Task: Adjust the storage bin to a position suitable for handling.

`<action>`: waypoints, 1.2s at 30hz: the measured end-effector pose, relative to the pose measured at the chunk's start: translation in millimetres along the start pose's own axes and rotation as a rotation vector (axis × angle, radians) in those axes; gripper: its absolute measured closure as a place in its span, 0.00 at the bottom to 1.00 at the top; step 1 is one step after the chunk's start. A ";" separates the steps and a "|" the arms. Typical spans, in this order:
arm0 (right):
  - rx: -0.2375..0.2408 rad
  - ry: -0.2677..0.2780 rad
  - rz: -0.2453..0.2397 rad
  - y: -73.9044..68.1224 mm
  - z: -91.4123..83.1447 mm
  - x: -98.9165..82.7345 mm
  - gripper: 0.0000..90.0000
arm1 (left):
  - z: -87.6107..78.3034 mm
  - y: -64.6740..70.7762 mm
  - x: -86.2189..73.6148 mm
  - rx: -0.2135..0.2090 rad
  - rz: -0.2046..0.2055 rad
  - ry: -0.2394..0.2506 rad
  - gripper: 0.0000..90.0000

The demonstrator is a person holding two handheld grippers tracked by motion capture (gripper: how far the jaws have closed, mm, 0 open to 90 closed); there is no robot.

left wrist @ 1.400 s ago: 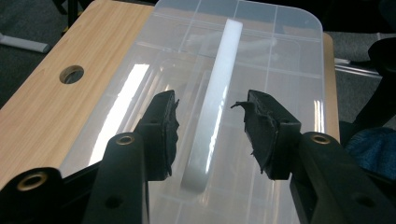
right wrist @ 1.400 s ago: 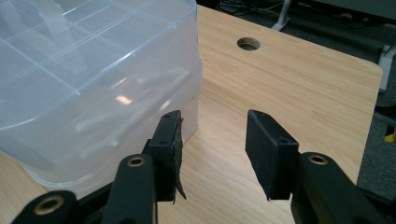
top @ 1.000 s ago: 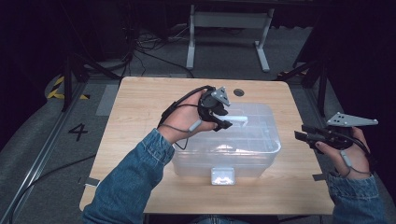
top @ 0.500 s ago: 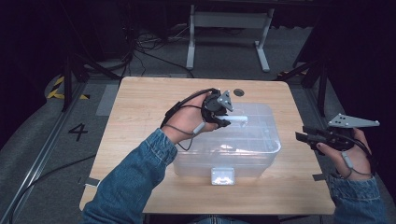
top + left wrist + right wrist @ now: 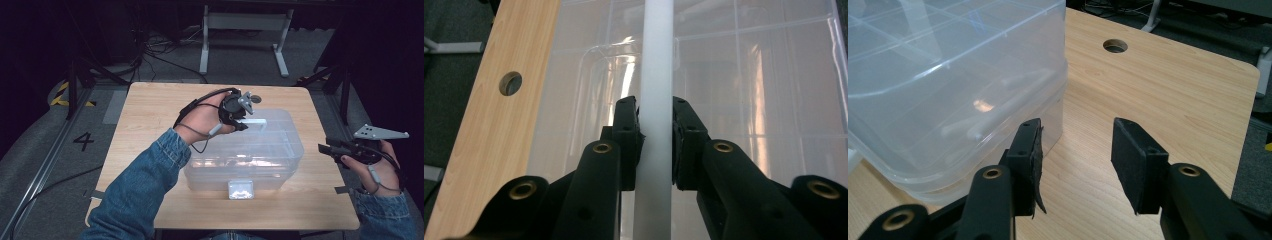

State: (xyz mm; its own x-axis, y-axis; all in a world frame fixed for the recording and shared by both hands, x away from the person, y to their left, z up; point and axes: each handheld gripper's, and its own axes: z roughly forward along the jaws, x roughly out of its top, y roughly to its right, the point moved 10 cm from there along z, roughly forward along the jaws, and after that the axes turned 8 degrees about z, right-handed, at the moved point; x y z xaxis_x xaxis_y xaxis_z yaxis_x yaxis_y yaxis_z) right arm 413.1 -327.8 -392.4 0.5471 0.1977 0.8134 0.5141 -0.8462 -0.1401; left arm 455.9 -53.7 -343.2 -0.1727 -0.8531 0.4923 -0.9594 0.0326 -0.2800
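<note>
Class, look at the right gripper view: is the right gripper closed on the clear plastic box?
No: the right gripper stands open beside the plastic box, with bare table between its jaws.

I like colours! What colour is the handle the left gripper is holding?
White, a bit see-through. The handle shows best in the left gripper view, between the left gripper jaws.

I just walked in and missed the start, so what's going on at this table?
A person at a wooden table works on a clear plastic storage box with hand-held tongs. The left tongs are clamped on the box's white handle atop the lid. The right tongs hover open beside the box, holding nothing.
</note>
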 end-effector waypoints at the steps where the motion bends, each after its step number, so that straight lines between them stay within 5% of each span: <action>1: 0.000 0.001 0.001 -0.1 -0.3 -0.1 0.63 | -0.5 -0.9 0.7 0.000 -0.001 -0.003 0.86; 11: 0.008 0.004 -0.004 -2.5 -1.2 -0.1 0.63 | -7.5 -27.1 3.9 0.037 0.042 -0.043 0.85; 36: 0.057 -0.026 -0.051 -18.4 11.6 -2.6 0.64 | -6.2 -64.2 5.4 0.056 0.034 -0.084 0.84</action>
State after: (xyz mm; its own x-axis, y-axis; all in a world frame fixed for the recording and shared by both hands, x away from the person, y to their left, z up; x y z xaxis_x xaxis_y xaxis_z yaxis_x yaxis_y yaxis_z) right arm 409.9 -307.0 -398.4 0.5355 0.2529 0.8058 0.5782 -0.8052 -0.1315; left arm 515.2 -57.2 -317.4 -0.1829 -0.8928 0.4117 -0.9390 0.0346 -0.3421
